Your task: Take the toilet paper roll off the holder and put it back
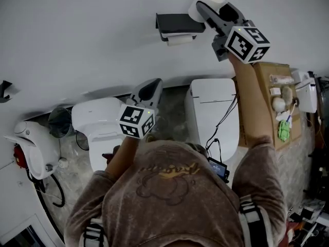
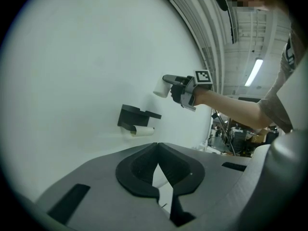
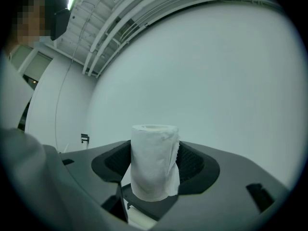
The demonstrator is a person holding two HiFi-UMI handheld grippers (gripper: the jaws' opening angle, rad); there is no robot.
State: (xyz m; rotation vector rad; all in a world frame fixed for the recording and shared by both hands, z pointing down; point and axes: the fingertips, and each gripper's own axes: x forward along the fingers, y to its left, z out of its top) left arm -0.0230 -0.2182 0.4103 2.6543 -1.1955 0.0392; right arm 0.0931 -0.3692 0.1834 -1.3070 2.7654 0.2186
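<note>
My right gripper (image 1: 203, 9) is shut on a white toilet paper roll (image 1: 208, 1), held upright against the white wall. It sits up and to the right of the black wall holder (image 1: 177, 24). In the right gripper view the roll (image 3: 154, 160) stands on end between the two dark pads. A white tube of paper (image 1: 180, 40) lies under the holder's shelf. My left gripper (image 1: 149, 86) hangs lower, over the toilets, with its tips together and nothing in them. The left gripper view shows the holder (image 2: 134, 117), the tube (image 2: 143, 130) and the right gripper (image 2: 175, 83) with the roll (image 2: 161, 87).
Two white toilets (image 1: 97, 120) (image 1: 213, 107) stand against the wall below. A cardboard box (image 1: 270, 102) with small items lies at the right. A dark bin (image 1: 60, 121) and a white fixture (image 1: 33, 143) are at the left, with a small black hook (image 1: 5, 89) on the wall.
</note>
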